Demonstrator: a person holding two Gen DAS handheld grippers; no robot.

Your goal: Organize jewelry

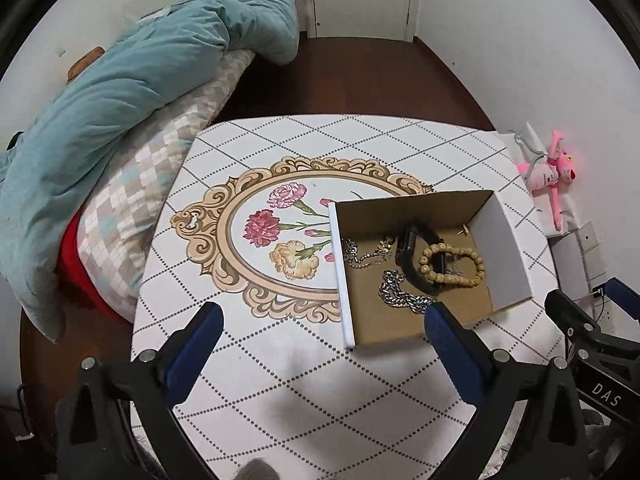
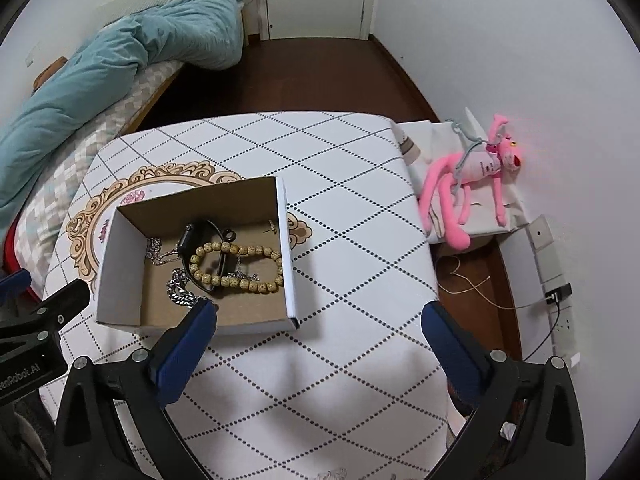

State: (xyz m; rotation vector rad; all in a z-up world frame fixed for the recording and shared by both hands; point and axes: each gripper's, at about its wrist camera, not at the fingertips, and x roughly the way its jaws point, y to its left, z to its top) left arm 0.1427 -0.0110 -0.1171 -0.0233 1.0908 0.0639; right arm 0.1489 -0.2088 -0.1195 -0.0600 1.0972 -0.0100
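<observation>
Jewelry sits collected in the open cardboard box [image 2: 120, 264] on the patterned table [image 2: 340, 240]: a beaded bracelet [image 2: 236, 264] draped over a black watch band [image 2: 188, 246], a heavy silver chain [image 2: 180, 292] at the near side, a finer chain [image 2: 158, 250] toward the box's left wall, and a small gold piece [image 2: 273, 227], probably an earring, near the far right corner. In the right wrist view the box lies ahead and left of the jaws; the right gripper [image 2: 318, 320] hovers above bare tabletop with jaws spread wide and nothing between them, its left fingertip overlapping the box's near edge in the picture. In the left wrist view the left gripper [image 1: 320, 320] is likewise spread and empty, with the box ahead and to the right, its right fingertip seen over the box's near corner. Judgement: items appear gathered, task near its end or awaiting sorting. Risks: bracelet, band and chains overlap, so a pinch on one could drag the others out tangled; the light box may slide or tip if a finger catches its wall; the earring is small enough to slip from wide pads. Beyond the table's right edge a pink plush toy [image 2: 476, 176] lies on a white surface, well apart; bedding [image 1: 120, 100] lies to the far left.
</observation>
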